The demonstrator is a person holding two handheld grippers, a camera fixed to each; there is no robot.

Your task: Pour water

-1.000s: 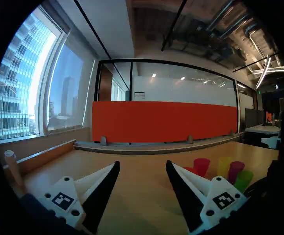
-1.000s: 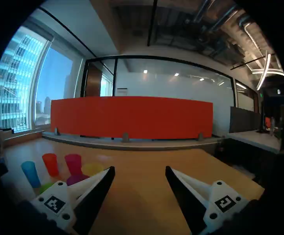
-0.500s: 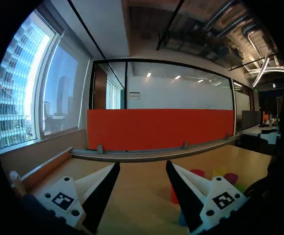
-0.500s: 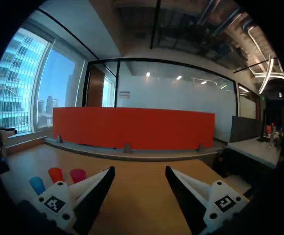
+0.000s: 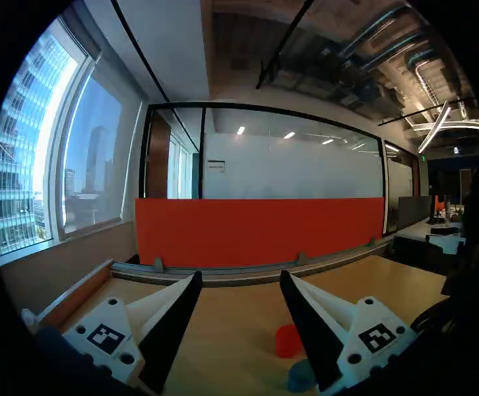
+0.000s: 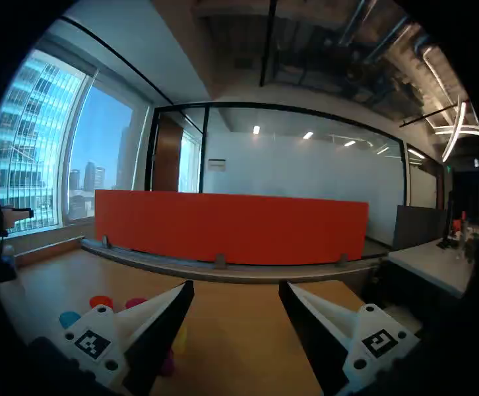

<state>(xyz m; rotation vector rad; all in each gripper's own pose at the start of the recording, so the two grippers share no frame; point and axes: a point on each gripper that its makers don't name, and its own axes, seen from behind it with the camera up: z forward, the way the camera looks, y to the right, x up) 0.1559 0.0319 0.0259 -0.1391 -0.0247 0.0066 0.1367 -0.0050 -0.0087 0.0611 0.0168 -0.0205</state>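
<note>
My left gripper [image 5: 239,274] and right gripper [image 6: 236,284] both hang with fingers apart, holding nothing. The red cup [image 5: 287,340] and blue cup [image 5: 300,376] sit near on the table [image 5: 239,330], by the left gripper's right finger. They look like light, thin plastic that tips easily, so I'd pinch gently at mid-wall. The right gripper view adds a pink cup [image 6: 135,303] and a yellow cup [image 6: 181,338].

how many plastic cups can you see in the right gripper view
5, all low on the left: blue cup, red cup, pink cup, then yellow cup and purple cup peeking past a finger of the right gripper, which may hide more.
</note>
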